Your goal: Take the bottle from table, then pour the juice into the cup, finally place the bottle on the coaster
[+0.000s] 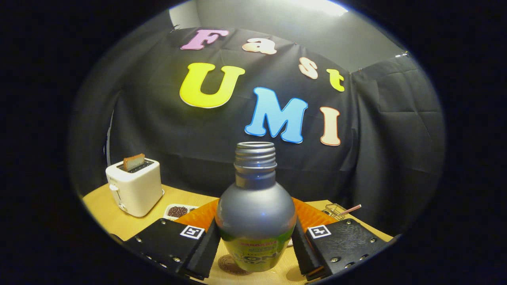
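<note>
— Where's the bottle (pixel 255 209) sitting relative to the gripper (pixel 255 249)?

— Right between its two fingers (pixel 206 251). Both pads press the lower, labelled part of the body, one on each side, so it's clamped.

— Which way is it pointing?

— Upright. Its long axis runs straight up, threaded neck on top, mouth open with no cap on it. The fingers reach in across that axis, roughly level.

— Is it off the table (pixel 119 221)?

— I can't tell; its base is hidden low down between the fingers. There's a round brown disc on the wood just under and beside the bottle, which I'd take for the coaster (pixel 231 265), though it's partly hidden.

— And the cup?

— I can't pick one out for certain. Beyond the bottle there's an orange mat (pixel 313 217), and past the right finger a small clear thing with a striped straw (pixel 350 209) in it. Off beyond the left finger, a white toaster (pixel 134 188) with a slice of bread sticking up, and a small dish of dark bits (pixel 178 211) near it.

— So what does the next bit hang on?

— My guess: the mouth faces up, so pouring means tipping that upright axis over toward the cup without the grip slipping.
</note>
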A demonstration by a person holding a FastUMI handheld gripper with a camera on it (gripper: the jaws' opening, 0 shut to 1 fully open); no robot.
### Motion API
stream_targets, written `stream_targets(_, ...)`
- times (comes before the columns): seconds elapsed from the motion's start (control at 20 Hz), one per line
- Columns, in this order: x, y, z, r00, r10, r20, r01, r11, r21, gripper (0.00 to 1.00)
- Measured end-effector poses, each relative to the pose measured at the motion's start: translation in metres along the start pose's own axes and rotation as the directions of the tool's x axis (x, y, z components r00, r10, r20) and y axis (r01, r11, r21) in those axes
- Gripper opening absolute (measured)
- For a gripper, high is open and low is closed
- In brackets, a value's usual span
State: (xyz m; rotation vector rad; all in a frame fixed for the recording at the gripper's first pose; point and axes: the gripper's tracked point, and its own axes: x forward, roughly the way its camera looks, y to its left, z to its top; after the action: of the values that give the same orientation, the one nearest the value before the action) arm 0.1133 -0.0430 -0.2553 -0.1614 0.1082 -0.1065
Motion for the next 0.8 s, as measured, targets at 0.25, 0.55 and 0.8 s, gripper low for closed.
stream_targets(0.25,0.011,0.007,-0.05,0.998,-0.014,-0.061,0.015,0.999,0.032,0.8)
stream_targets(0.55,0.041,0.014,-0.081,0.999,-0.024,-0.04,0.028,0.994,0.104,0.8)
stream_targets(0.8,0.051,0.02,-0.1,0.998,-0.037,-0.049,0.044,0.989,0.139,0.8)
